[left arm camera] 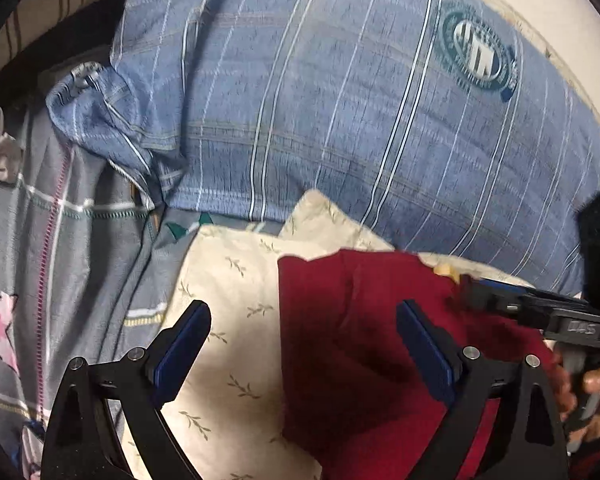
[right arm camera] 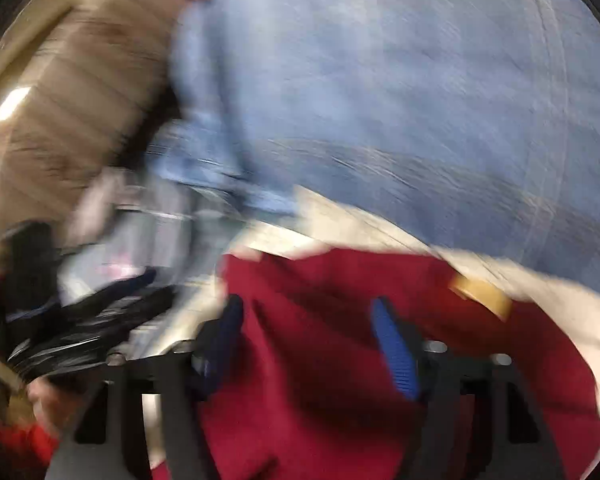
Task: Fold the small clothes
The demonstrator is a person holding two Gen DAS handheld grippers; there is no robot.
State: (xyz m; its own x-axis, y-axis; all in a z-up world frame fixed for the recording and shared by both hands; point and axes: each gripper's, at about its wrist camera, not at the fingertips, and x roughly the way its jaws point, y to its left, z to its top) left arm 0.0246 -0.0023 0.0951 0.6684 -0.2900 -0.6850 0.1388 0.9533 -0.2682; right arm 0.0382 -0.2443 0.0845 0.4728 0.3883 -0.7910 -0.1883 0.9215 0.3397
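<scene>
A dark red garment point(left arm camera: 364, 340) lies on a cream leaf-print cloth point(left arm camera: 236, 288). My left gripper point(left arm camera: 304, 312) is open, its jaws wide apart, one blue pad over the cream cloth and one over the red garment. The right gripper's body point(left arm camera: 540, 312) comes in from the right at the red garment's far corner. In the blurred right wrist view the red garment point(right arm camera: 340, 340) fills the bottom, and my right gripper point(right arm camera: 306, 312) hangs open just above it, holding nothing. The left gripper point(right arm camera: 80, 320) shows at the left there.
A large blue striped pillow point(left arm camera: 340, 100) with a green round logo point(left arm camera: 476, 52) lies behind the cloth. A grey plaid bedcover point(left arm camera: 80, 260) with pink stitching lies at the left. A tan label point(right arm camera: 484, 292) shows at the red garment's edge. A brown striped surface point(right arm camera: 80, 100) is at the left.
</scene>
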